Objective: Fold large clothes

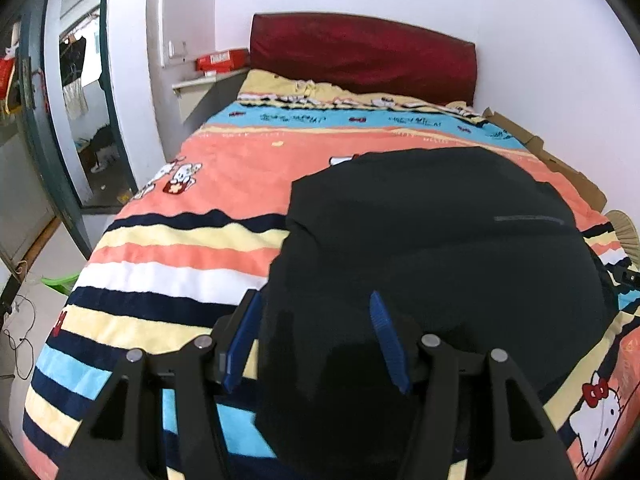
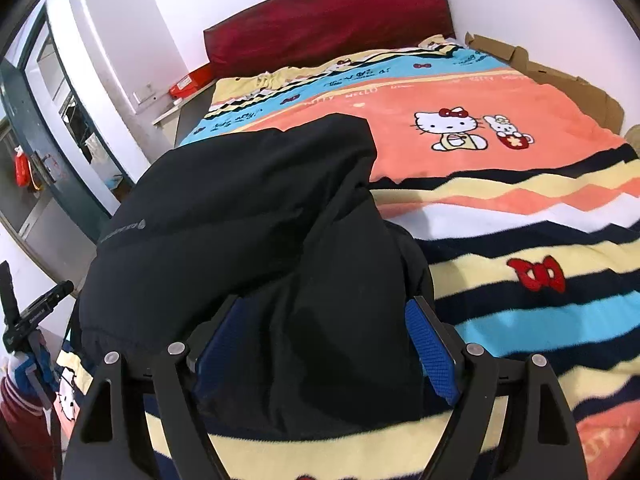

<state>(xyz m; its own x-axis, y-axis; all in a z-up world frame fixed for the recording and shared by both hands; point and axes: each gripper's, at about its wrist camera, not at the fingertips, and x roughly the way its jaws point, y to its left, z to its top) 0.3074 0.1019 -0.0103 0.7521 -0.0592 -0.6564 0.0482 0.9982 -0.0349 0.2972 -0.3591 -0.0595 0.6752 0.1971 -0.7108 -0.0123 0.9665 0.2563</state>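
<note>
A large black padded jacket (image 1: 432, 240) lies bunched on the striped cartoon blanket (image 1: 224, 184) covering the bed. My left gripper (image 1: 316, 320) stands open with its blue pads on either side of the jacket's near left edge. In the right wrist view the jacket (image 2: 240, 208) rises as a thick mound, and my right gripper (image 2: 324, 320) is open with a wide fold of the black fabric lying between its blue fingers (image 2: 432, 340). Neither gripper is closed on the cloth. A small grey logo strip shows on the jacket in both views.
A dark red headboard (image 1: 360, 52) stands at the far end against the white wall. Flattened cardboard (image 2: 568, 76) lies along the bed's right side. A red box (image 1: 220, 60) sits on a shelf at left, next to an open doorway (image 1: 80, 100). A tripod (image 2: 24, 312) stands at the bed's left.
</note>
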